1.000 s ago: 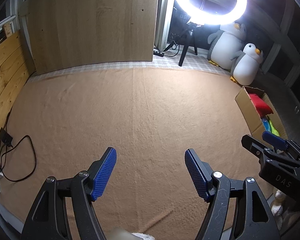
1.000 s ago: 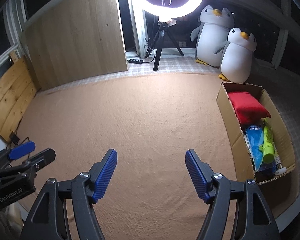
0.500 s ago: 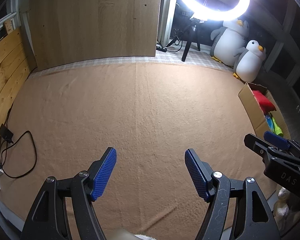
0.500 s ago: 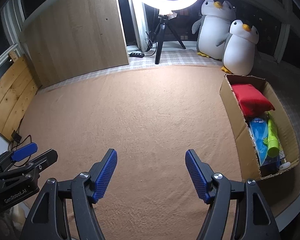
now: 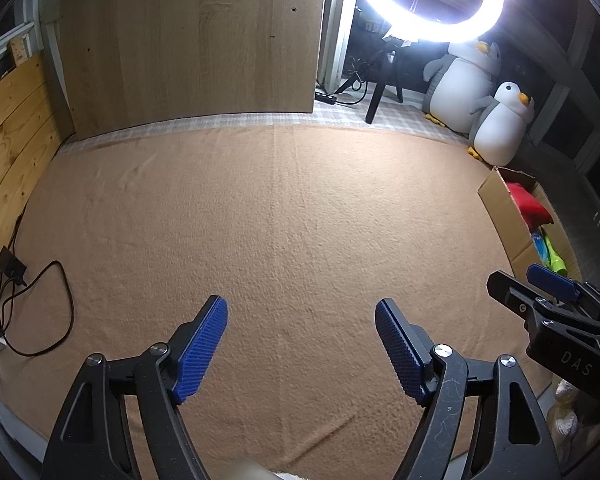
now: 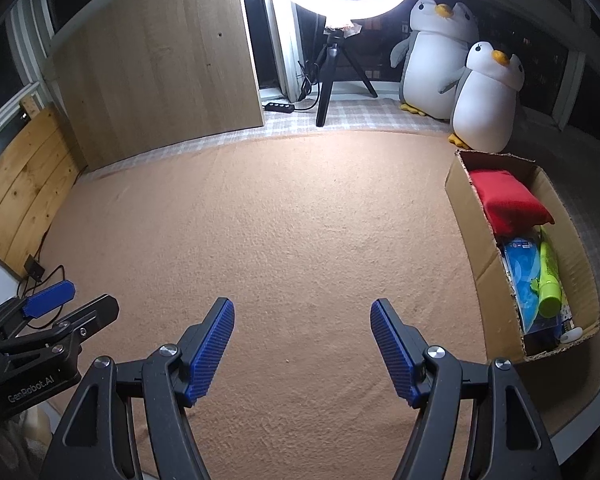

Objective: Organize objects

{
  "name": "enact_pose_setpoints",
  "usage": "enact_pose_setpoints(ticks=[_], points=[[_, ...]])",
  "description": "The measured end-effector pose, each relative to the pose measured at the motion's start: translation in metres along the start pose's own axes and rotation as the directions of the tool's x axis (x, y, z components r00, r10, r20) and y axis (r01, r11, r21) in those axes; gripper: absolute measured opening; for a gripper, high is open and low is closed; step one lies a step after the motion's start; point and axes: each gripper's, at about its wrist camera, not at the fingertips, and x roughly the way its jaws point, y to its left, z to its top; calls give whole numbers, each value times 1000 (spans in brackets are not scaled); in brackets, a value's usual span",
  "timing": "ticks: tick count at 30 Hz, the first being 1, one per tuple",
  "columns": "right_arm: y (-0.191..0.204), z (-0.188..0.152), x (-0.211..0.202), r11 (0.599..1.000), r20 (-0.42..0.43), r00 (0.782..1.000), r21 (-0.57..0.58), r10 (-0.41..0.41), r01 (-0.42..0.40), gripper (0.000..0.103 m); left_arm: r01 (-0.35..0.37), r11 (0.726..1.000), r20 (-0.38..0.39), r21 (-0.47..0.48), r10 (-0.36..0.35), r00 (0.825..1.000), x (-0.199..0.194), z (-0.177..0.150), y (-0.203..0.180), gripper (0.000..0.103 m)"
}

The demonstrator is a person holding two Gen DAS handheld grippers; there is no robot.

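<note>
A cardboard box (image 6: 464,216) stands at the right edge of the tan carpet (image 6: 280,220). It holds a red cushion (image 6: 506,200), a blue packet (image 6: 522,276) and a lime green bottle (image 6: 548,280). The box also shows in the left wrist view (image 5: 500,208). My right gripper (image 6: 302,344) is open and empty above the carpet, left of the box. My left gripper (image 5: 300,344) is open and empty above the carpet. Each gripper shows at the edge of the other's view, the right one (image 5: 548,304) and the left one (image 6: 52,316).
Two penguin plush toys (image 6: 488,100) sit behind the box. A ring light on a tripod (image 6: 332,60) stands at the back. A wooden panel (image 6: 160,64) leans on the back wall. A power strip and black cable (image 5: 28,304) lie at the left carpet edge.
Both views have shifted slightly, as both grippers drifted a little over the carpet. Both stay open and empty.
</note>
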Motion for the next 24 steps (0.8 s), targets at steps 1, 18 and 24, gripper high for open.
enact_pose_setpoints(ticks=[1, 18, 24], points=[[0, 0, 0, 1000, 0, 1000, 0, 1, -1, 67, -1, 1000, -1, -1, 1, 1000, 1, 0, 0, 80], [3, 3, 12, 1000, -25, 1000, -10, 8, -8, 67, -6, 1000, -36, -25, 5, 999, 16, 3, 6, 80], [4, 4, 15, 1000, -30, 1000, -15, 9, -9, 67, -15, 1000, -26, -21, 14, 1000, 18, 4, 7, 80]])
